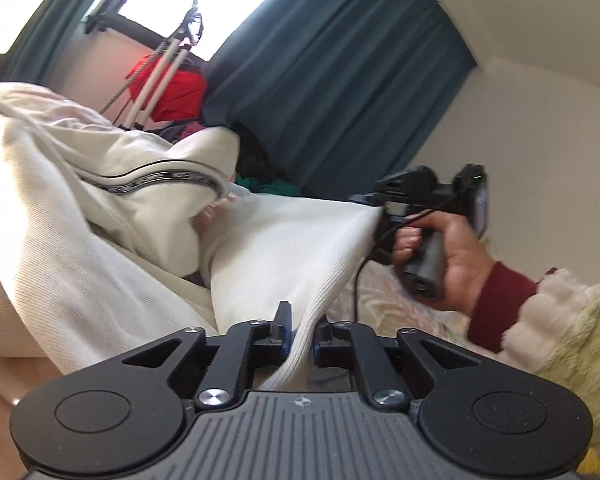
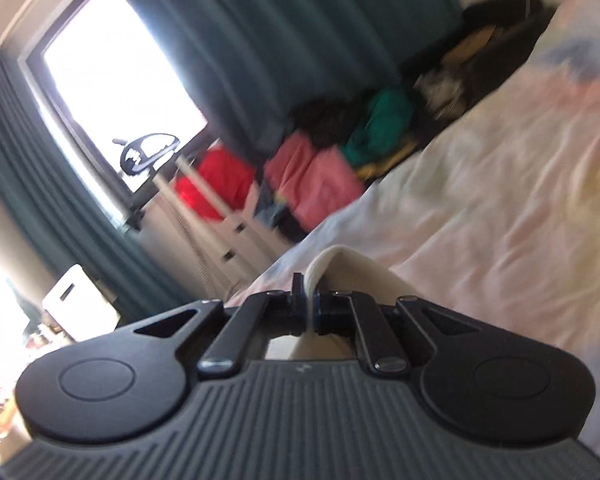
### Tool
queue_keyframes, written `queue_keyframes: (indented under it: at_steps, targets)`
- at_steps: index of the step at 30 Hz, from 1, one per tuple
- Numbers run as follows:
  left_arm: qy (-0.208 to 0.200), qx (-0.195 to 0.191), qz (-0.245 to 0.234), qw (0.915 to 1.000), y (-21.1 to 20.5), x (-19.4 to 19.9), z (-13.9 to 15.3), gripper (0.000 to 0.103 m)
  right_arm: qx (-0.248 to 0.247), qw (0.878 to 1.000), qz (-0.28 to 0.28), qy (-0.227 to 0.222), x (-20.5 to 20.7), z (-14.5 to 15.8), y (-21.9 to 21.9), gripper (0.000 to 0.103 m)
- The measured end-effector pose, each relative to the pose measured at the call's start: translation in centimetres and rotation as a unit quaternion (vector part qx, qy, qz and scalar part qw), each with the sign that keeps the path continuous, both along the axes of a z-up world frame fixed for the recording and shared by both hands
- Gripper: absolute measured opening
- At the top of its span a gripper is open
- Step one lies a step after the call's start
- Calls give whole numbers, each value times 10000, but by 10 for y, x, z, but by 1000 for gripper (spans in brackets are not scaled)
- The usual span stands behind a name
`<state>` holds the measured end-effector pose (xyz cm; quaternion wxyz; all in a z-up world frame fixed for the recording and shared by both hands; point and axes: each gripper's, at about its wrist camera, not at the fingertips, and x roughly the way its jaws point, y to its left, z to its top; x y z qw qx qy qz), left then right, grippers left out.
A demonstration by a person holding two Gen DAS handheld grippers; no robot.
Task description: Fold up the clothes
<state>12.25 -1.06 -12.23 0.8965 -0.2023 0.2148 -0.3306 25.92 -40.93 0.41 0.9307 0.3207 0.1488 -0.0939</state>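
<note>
Closest to me in the left wrist view, my left gripper (image 1: 300, 330) has its jaws closed on a fold of the cream garment (image 1: 100, 208); the ribbed cloth runs up from between the pads and spreads out ahead. The garment is lifted and stretched between my two tools, its bulk sagging to the left, with a dark zip (image 1: 160, 180) curving across the bunched upper part.

At the cloth's far right corner the right gripper (image 1: 370, 200) has hold of it, with the person's hand (image 1: 440, 256) wrapped round the handle. A dark red cuff (image 1: 500, 304) and a fluffy pale sleeve (image 1: 560, 320) trail behind that hand, and a black cable (image 1: 364, 272) hangs from the tool.

In the right wrist view, my right gripper (image 2: 309, 308) is pinched tight on a thin cream edge, which loops up just above the fingertips. Beyond it lies the bed (image 2: 500, 200) with a pastel cover.

Farther off, a heap of clothes (image 2: 320, 176), pink, green and dark, sits past the bed's edge. A red cloth (image 1: 172, 88) hangs on a white rack (image 1: 152, 84). Teal curtains (image 1: 340, 80) flank a bright window (image 2: 112, 72) at the back, and that view is blurred.
</note>
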Motion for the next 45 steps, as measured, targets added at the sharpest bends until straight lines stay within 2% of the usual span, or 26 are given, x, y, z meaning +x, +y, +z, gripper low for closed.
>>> queue_keyframes:
  at_steps: [2,3,6,7,9,11,14,16,17,19,21,23,24,27,31,34,35,36,39,40,42,44,45]
  targets:
    - [-139,141,-152,9997,-9,-5,1,16,113,9993,-346,-34,-38,-3,-29,6]
    - [-170,221,-216,9994,-14,-6,1,17,83,9986,-509,85,-55,-6,-41,6]
    - [-139,542,-365,9978,-29,-13,-3,18,-292,9920,-792,941,-93,-21,-61,7]
    - [-111,667,-391,9969,-33,-15,-7,18,-201,9900,-802,1145,-105,-30,-67,7]
    - [-22,919,-367,9951,-39,-18,-12,18,456,9878,-749,1290,-130,-53,-82,7]
    - [38,1164,-299,9928,-42,-21,-14,18,1449,9800,-612,1217,-154,-76,-96,8]
    - [147,1322,-151,9910,-39,-29,-10,18,2737,9551,-535,997,-180,-106,-106,9]
    - [228,1373,-72,9902,-37,-32,-8,18,3278,9388,-526,919,-187,-120,-105,11]
    - [242,1388,-41,9900,-37,-32,-7,18,3479,9319,-527,880,-190,-124,-101,14]
    - [250,1447,9,9892,-36,-38,-5,19,3762,9221,-435,793,-188,-133,-97,31]
    - [257,1517,69,9881,-38,-41,-5,19,4053,9119,-275,582,-184,-141,-96,56]
    - [280,1568,120,9872,-39,-45,-4,20,4241,9041,-218,479,-178,-147,-95,62]
    - [245,1625,185,9862,-39,-47,-4,21,4259,9031,-242,496,-175,-149,-95,62]
    - [220,1688,342,9848,-37,-48,-3,21,4072,9107,-543,440,-172,-146,-96,62]
    - [347,1632,390,9852,-36,-46,-5,21,4135,9071,-767,160,-164,-156,-107,62]
    - [395,1593,390,9857,-36,-44,-7,21,4088,9066,-1018,246,-157,-171,-124,56]
    - [417,1554,374,9863,-36,-43,-7,22,3994,9098,-1073,350,-153,-173,-129,44]
    - [426,1520,359,9868,-36,-43,-7,22,3851,9149,-1100,499,-149,-172,-135,27]
    - [381,1463,273,9881,-39,-43,-6,22,3541,9278,-1097,430,-143,-159,-148,10]
    - [354,1441,241,9886,-40,-43,-6,22,3375,9346,-1096,264,-143,-151,-152,8]
    - [319,1374,185,9898,-43,-43,-6,22,2844,9520,-1082,-347,-149,-127,-156,7]
    - [319,1294,180,9909,-44,-41,-6,22,2059,9680,-1019,-1007,-158,-98,-152,6]
    - [319,1262,169,9913,-45,-40,-6,21,1655,9740,-1048,-1142,-161,-88,-150,6]
